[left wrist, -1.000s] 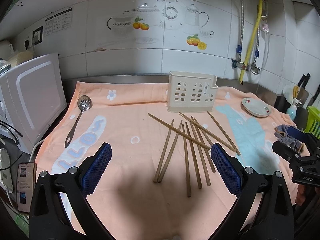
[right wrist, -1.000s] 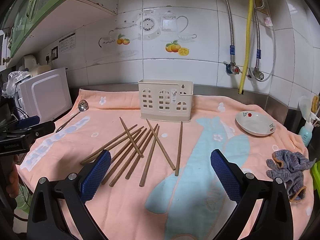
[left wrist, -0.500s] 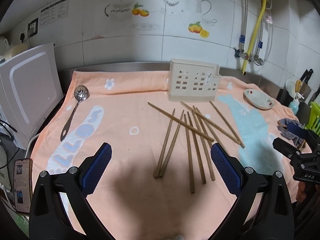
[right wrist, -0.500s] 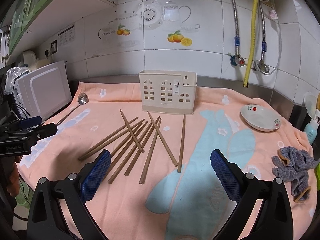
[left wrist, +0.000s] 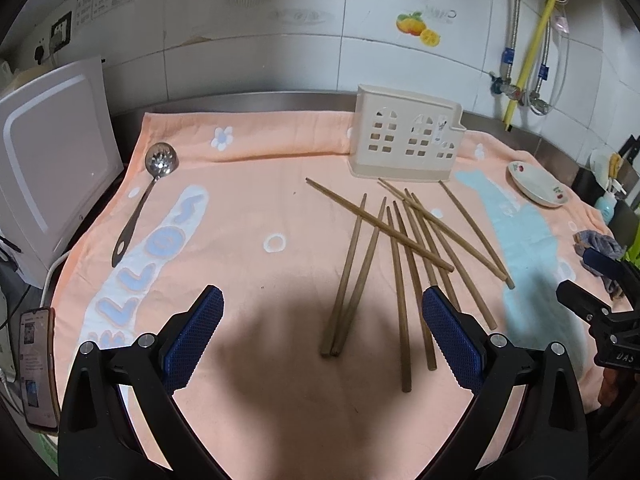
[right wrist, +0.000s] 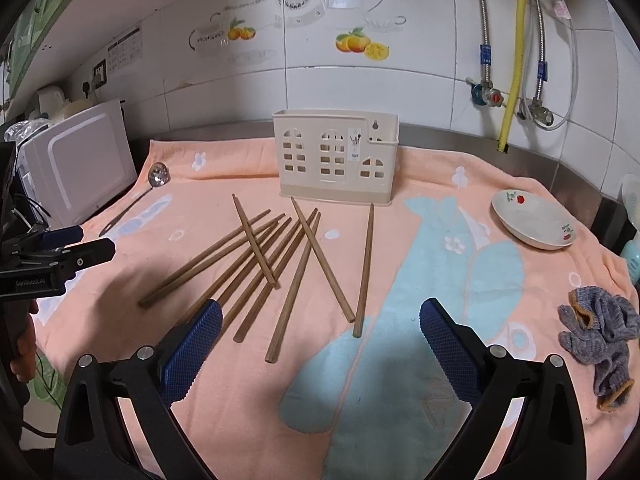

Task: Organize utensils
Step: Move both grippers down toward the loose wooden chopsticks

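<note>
Several brown wooden chopsticks (left wrist: 394, 248) lie scattered on the peach towel (left wrist: 248, 216), also in the right wrist view (right wrist: 280, 264). A beige utensil holder (left wrist: 404, 140) with window cut-outs stands upright behind them, seen too in the right wrist view (right wrist: 336, 156). A metal slotted ladle (left wrist: 144, 196) lies at the far left (right wrist: 138, 196). My left gripper (left wrist: 320, 328) is open and empty, above the near ends of the chopsticks. My right gripper (right wrist: 320, 340) is open and empty, above the near ends of the right-hand chopsticks.
A white microwave (left wrist: 48, 172) stands at the left edge. A small white dish (right wrist: 534, 220) sits at the right on the towel, and a grey glove (right wrist: 600, 332) lies near the right edge. A phone (left wrist: 36, 368) lies off the towel's left corner. Pipes (right wrist: 516, 48) run down the tiled wall.
Both grippers have moved forward and lower toward the chopsticks, which now look nearer. Both stay open and empty. Nothing on the towel has moved.
</note>
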Tool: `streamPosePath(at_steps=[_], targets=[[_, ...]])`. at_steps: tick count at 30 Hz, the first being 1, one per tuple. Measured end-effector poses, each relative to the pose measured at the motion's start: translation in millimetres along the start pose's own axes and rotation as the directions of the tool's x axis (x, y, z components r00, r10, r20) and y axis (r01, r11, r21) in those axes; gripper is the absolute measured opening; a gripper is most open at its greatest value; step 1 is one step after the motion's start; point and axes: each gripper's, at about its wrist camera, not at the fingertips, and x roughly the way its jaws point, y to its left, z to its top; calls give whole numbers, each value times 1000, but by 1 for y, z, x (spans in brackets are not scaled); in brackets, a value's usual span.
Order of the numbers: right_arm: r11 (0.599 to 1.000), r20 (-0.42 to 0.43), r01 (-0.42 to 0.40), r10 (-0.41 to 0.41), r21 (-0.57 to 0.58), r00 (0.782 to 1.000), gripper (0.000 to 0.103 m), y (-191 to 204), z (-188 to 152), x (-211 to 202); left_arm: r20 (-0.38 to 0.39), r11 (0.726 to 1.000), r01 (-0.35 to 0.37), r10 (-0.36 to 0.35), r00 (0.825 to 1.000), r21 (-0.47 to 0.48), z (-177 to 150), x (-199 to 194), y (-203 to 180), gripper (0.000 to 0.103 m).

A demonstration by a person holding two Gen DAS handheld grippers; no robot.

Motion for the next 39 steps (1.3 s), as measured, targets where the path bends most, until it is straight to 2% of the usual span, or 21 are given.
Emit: streamPosePath(at_steps=[10, 13, 16, 26, 39], targets=[[1000, -37, -9, 9, 11, 999, 94, -6, 2, 21, -52, 1000, -3, 4, 999, 11, 5, 24, -5, 98], [1000, -48, -16, 17, 10, 999, 85, -7, 4, 26, -63, 1000, -2, 3, 998, 15, 7, 30, -7, 98], [1000, -62, -23, 23, 12, 998, 84, -11, 6, 33, -75, 1000, -1, 2, 997, 15, 10, 36, -8, 98], [999, -103, -51, 51, 4, 993, 72, -20, 10, 53, -118, 1000, 6, -4, 993, 18, 19, 56, -14, 98], [994, -179, -110, 103, -28, 978, 45, -19, 17, 86, -160, 1000, 31, -30, 987, -1, 25, 81, -13, 97]])
